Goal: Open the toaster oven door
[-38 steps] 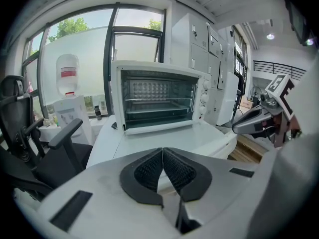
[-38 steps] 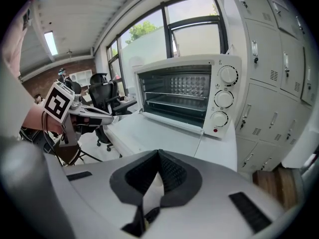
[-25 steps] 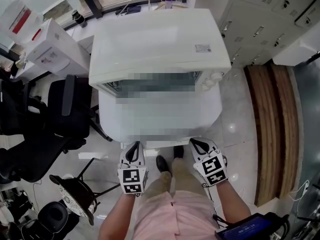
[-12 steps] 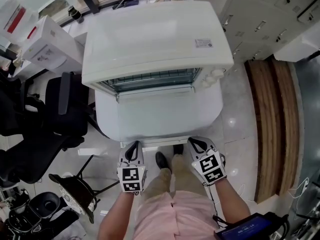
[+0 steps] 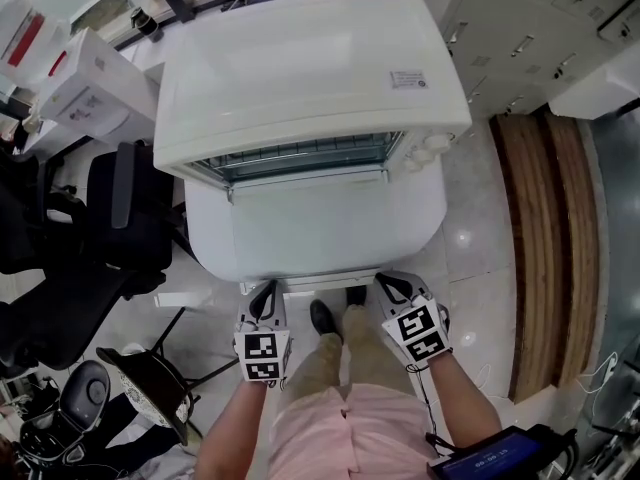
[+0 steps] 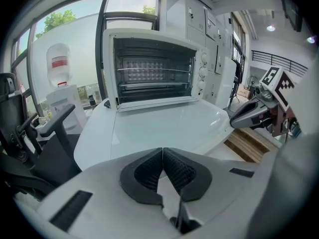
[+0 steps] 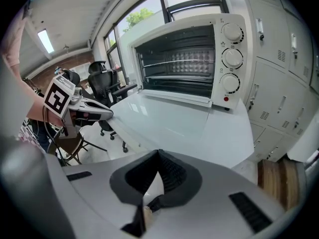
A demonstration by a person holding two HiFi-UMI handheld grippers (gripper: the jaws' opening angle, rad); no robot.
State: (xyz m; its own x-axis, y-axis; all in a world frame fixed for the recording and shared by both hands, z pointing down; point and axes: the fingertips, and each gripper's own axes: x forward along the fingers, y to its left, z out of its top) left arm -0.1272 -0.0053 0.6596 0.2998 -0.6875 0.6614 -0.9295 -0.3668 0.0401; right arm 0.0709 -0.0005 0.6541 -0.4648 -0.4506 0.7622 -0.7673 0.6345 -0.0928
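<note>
Toaster oven (image 5: 310, 68) sits on a white table (image 5: 420, 228), seen from above in the head view. Its door (image 5: 308, 179) is down and open, and the wire rack (image 5: 300, 156) shows inside. The left gripper (image 5: 265, 293) and the right gripper (image 5: 392, 286) are at the near edge of the table, well apart from the oven. They are one on each side of the person's legs (image 5: 325, 363). Black office chairs (image 5: 120, 218) stand to the left and grey lockers (image 5: 530, 28) to the right.

In the left gripper view, the two black pads press together at the tips with nothing between them. The oven is across the table with its mouth wide open. The right gripper pokes in from the right side.

In the right gripper view, the pads also touch at the tips and hold nothing. The oven stands across the table. It has three round knobs (image 7: 232, 56) and a small red dot (image 7: 226, 98) under them.
</note>
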